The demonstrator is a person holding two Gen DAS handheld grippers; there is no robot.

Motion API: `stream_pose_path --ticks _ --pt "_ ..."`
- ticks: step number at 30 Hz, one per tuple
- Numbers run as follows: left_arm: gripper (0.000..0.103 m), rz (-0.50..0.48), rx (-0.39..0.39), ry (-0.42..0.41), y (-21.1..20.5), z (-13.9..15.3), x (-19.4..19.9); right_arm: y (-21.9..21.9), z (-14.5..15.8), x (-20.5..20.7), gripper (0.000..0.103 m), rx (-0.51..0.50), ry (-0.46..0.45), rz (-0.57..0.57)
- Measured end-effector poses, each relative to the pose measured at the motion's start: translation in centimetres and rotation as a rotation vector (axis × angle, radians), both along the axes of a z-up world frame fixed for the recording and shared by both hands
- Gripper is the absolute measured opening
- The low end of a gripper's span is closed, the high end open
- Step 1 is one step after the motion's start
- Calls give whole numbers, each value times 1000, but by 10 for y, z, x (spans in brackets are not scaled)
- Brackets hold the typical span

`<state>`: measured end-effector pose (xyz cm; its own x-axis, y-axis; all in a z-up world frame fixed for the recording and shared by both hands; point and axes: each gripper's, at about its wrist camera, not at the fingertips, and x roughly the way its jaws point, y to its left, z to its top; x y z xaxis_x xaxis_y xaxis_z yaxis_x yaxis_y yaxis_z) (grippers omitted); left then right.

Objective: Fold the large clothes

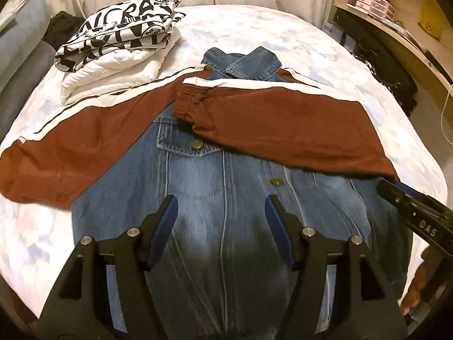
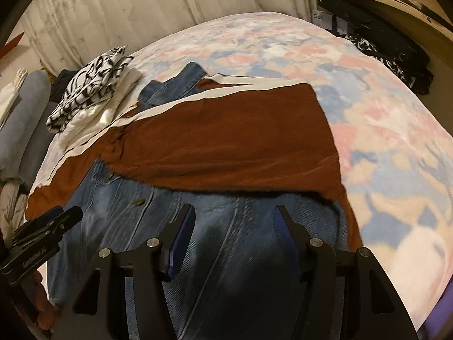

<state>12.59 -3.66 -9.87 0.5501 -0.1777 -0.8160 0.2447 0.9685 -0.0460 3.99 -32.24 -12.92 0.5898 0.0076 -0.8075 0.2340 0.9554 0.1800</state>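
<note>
A blue denim jacket [image 1: 220,187] lies flat on the bed, collar away from me. Its brown sleeves with white stripes show: the right sleeve [image 1: 277,121] is folded across the chest, the left sleeve [image 1: 70,147] stretches out to the left. My left gripper [image 1: 220,212] is open and empty above the jacket's lower front. My right gripper [image 2: 233,221] is open and empty above the jacket's lower right, by the folded sleeve [image 2: 226,141]. It also shows in the left wrist view [image 1: 396,195], and the left gripper shows in the right wrist view [image 2: 68,215].
A folded white and black printed garment [image 1: 121,36] sits on a white pile at the bed's far left. The floral bedspread [image 2: 368,107] extends right. Dark clothes [image 2: 396,56] and a wooden desk [image 1: 396,25] stand at the far right. Grey cushions [image 1: 19,48] lie left.
</note>
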Motion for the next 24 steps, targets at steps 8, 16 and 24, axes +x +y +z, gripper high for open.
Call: stream_pose_path --ticks 8,16,24 --pt "61 30 4 -58 44 32 -33 35 15 -21 58 -29 -7 77" --pt "62 148 2 -108 124 54 -48 96 49 -17 58 -64 -51 181" --pt "62 248 -19 -96 191 46 -52 185 68 2 58 -85 -68 305"
